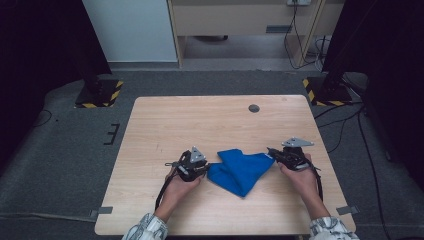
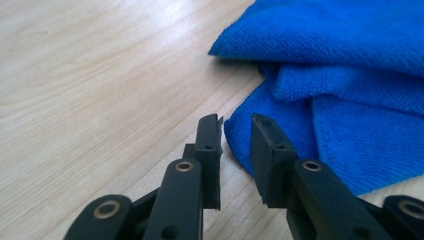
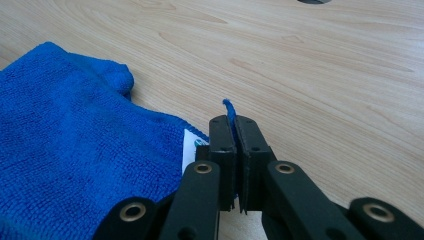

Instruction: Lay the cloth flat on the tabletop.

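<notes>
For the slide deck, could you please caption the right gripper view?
Right hand-held gripper pinching a corner of the blue cloth on the wooden table.

Lab recording space, bare wooden table (image 1: 200, 120), hazard-striped stand bases (image 1: 98, 94), black curtains (image 1: 40, 40), floor cables (image 1: 345, 125)

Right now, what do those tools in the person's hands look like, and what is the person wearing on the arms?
Each hand-held gripper is black. The left hand-held gripper and the right hand-held gripper both carry a grey three-cornered plate on top and trail a dark cable back along the forearm. Up close, the jaws are flat black bars joined by brass-coloured rivets, ending in blocky black pads. The sleeves are light with a dark pattern.
</notes>
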Tool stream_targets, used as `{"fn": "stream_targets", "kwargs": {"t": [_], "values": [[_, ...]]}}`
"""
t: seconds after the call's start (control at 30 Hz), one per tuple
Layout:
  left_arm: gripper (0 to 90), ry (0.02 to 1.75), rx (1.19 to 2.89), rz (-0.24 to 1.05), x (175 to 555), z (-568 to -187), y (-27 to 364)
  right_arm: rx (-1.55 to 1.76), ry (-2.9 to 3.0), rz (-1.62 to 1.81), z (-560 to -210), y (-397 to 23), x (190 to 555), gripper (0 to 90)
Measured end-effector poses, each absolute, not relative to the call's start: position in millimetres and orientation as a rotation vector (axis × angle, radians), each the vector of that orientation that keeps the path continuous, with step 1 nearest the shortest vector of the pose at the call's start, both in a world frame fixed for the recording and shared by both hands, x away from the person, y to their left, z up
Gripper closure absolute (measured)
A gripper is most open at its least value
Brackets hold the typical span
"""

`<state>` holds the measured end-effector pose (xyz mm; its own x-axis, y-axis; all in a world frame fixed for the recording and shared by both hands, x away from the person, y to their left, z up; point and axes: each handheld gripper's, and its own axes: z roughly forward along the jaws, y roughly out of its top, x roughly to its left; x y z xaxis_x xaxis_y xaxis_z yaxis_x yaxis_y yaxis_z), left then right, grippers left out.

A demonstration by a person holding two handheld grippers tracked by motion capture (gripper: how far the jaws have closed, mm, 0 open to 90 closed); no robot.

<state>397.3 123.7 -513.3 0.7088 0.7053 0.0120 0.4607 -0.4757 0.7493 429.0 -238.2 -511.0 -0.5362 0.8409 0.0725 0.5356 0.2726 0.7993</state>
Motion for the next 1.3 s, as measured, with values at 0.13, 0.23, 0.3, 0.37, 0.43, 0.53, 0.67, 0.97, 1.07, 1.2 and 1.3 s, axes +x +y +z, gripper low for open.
{"fn": "stream_targets", "kwargs": {"t": [0.13,0.23,0.3,0.37,0.43,0.53,0.67,0.97,1.07,1.2,1.3], "values": [[67.6,0.843,2.126,0.406,394.6,-509.2,120.3,1.239,2.193,1.138,-512.5,-237.8,429.3,87.3],[61.6,0.818,2.119,0.388,394.2,-509.0,115.0,1.235,2.204,1.129,-513.7,-236.3,429.3,87.2],[54.6,0.816,2.128,0.372,396.2,-513.6,110.1,1.235,2.207,1.130,-513.8,-235.2,429.0,87.2],[51.4,0.808,2.137,0.346,398.1,-517.7,107.2,1.232,2.206,1.133,-513.9,-234.7,429.0,87.2],[49.3,0.806,2.142,0.340,398.8,-519.7,105.4,1.232,2.210,1.132,-514.0,-234.6,428.9,87.1],[43.6,0.801,2.149,0.323,400.8,-525.1,99.1,1.231,2.215,1.133,-514.5,-234.0,428.9,87.1],[39.7,0.784,2.156,0.315,401.6,-528.2,91.7,1.236,2.213,1.142,-514.5,-232.8,428.5,87.0],[55.3,0.779,2.147,0.299,407.7,-533.3,84.1,1.220,2.214,1.150,-513.5,-231.8,427.9,87.1],[63.7,0.767,2.153,0.313,407.3,-532.0,84.2,1.224,2.211,1.151,-512.5,-232.7,427.5,87.2],[74.4,0.767,2.143,0.342,406.9,-527.6,84.9,1.227,2.211,1.148,-512.4,-233.1,427.4,87.3],[78.1,0.779,2.113,0.360,406.4,-521.2,89.2,1.223,2.206,1.149,-511.4,-233.5,427.2,87.4]]}}
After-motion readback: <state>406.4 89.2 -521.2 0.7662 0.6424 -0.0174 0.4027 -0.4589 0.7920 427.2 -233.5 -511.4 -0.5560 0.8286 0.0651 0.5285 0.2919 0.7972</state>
